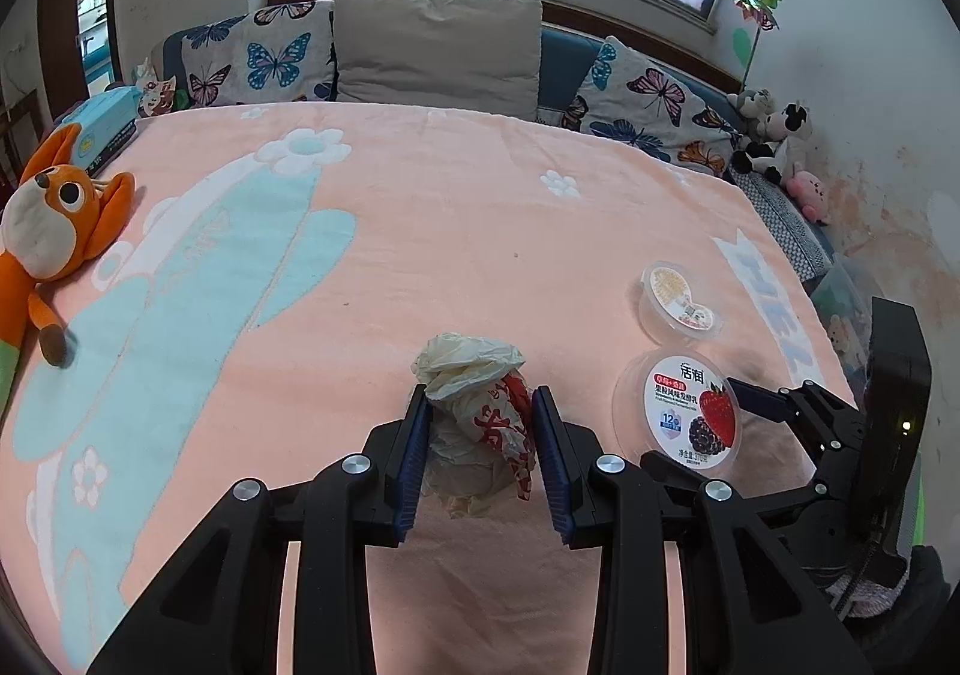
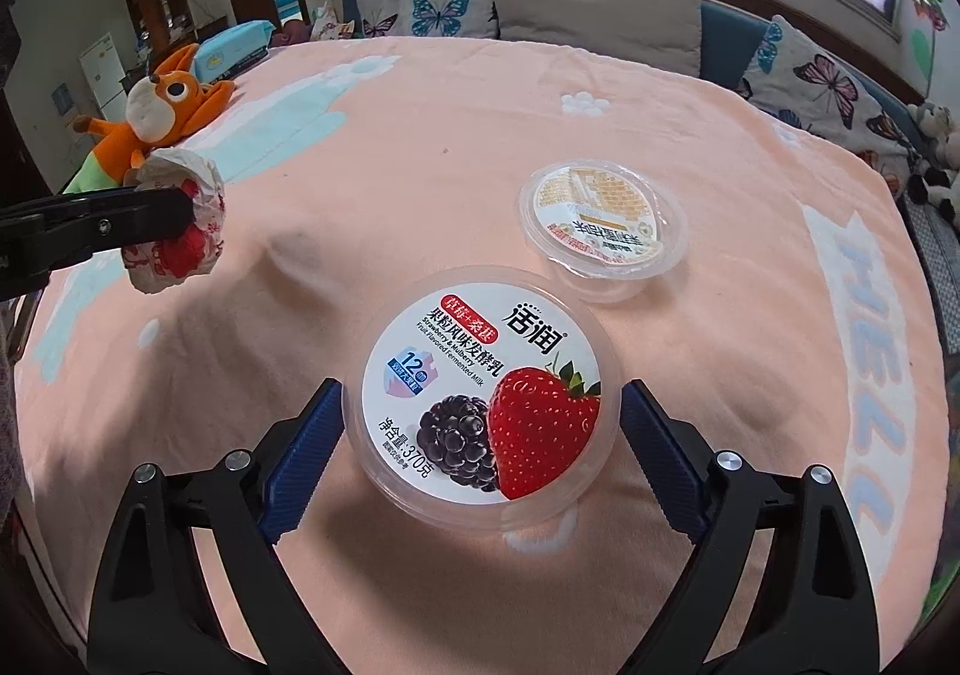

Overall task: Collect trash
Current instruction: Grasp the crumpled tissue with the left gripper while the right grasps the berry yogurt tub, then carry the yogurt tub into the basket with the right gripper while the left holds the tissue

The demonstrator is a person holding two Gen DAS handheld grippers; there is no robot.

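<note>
My left gripper [image 1: 480, 405] is shut on a crumpled white and red paper wrapper [image 1: 480, 423] and holds it above the pink bed blanket [image 1: 450, 231]; the wrapper also shows in the right wrist view [image 2: 180, 231]. My right gripper [image 2: 480, 405] is open, its blue pads on either side of a round strawberry yogurt cup [image 2: 486, 393] that rests on the blanket; whether the pads touch it I cannot tell. The cup also shows in the left wrist view [image 1: 681, 411]. A smaller clear plastic cup [image 2: 603, 222] lies beyond it, also seen in the left wrist view [image 1: 681, 300].
An orange plush fox [image 1: 54, 231] lies at the bed's left edge. Butterfly pillows [image 1: 264, 54] and a beige cushion [image 1: 438, 45] line the headboard. Plush toys [image 1: 774, 141] sit at the right by the wall. A blue box [image 1: 102, 126] lies far left.
</note>
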